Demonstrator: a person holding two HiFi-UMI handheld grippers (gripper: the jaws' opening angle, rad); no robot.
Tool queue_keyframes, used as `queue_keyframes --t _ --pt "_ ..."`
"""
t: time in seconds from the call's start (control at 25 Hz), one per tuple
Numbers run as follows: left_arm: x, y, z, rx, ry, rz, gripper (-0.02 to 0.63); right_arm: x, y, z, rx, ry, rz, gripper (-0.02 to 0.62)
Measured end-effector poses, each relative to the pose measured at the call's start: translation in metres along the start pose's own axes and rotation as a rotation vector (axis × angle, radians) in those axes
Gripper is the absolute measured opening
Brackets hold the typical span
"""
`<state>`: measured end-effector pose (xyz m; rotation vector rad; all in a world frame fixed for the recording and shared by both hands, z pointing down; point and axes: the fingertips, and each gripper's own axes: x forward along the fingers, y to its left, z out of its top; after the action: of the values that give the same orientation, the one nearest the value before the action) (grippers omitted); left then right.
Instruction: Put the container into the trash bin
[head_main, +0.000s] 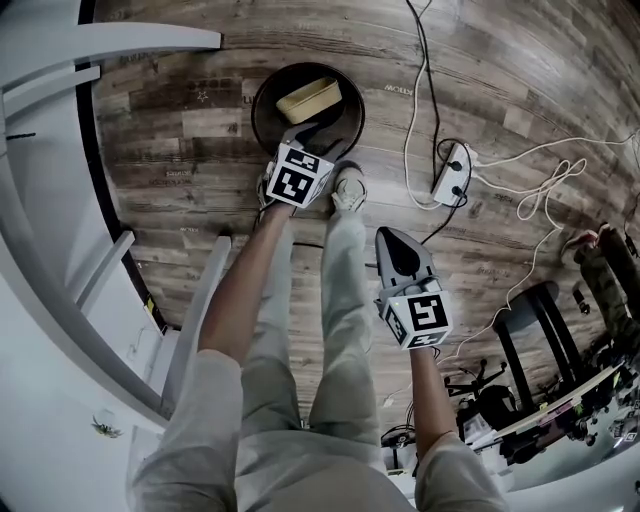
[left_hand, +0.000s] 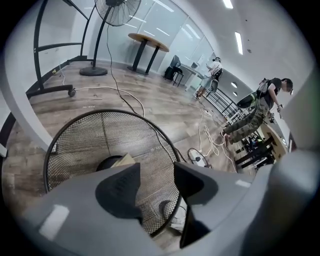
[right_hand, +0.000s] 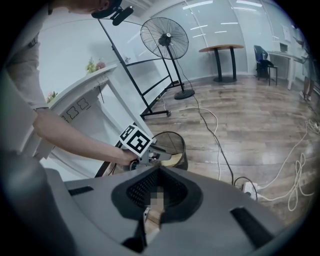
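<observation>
The trash bin, a round black mesh basket, stands on the wood-plank floor directly ahead of the person's shoe. The container, a pale yellow rectangular tub, lies inside the bin on its bottom, slightly tilted, clear of both grippers. The left gripper is positioned over the near rim of the bin and points steeply down into it. Its jaws stand wide apart with nothing between them; only the mesh wall and one corner of the container show beyond the left jaw. The right gripper is held beside the person's right leg, well apart from the bin, also angled downward. Its jaws are closed together and grip nothing. A white power strip with a white cable lies on the floor to the right of the bin. A white surface borders the scene on the person's left.
</observation>
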<state>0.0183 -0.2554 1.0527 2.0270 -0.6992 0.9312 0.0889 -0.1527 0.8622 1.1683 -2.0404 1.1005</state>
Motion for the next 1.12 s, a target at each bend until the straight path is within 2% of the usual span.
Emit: queue_keyframes --t 0.28,0.36,0.64,0.92,1.12 --pt "-0.044 -0.001 0.015 -0.021 -0.101 0.029 0.211 -0.002 0.001 0.012 -0.015 -0.013 -0.005 0.014" --pt "-0.062 -0.002 0.021 -0.015 -0.134 0.038 0.176 -0.001 0.003 0.017 -0.022 -0.022 -0.004 0.014" --pt "-0.127 -0.008 0.037 -0.004 -0.229 0.065 0.121 0.004 0.012 0.039 -0.040 -0.056 0.000 0.014" --pt "-0.190 -0.014 0.040 -0.022 -0.289 0.105 0.055 0.008 0.020 0.055 -0.065 -0.075 0.000 0.014" --pt "-0.224 -0.020 0.041 -0.040 -0.318 0.127 0.035 0.009 0.026 0.061 -0.085 -0.081 -0.008 0.014"
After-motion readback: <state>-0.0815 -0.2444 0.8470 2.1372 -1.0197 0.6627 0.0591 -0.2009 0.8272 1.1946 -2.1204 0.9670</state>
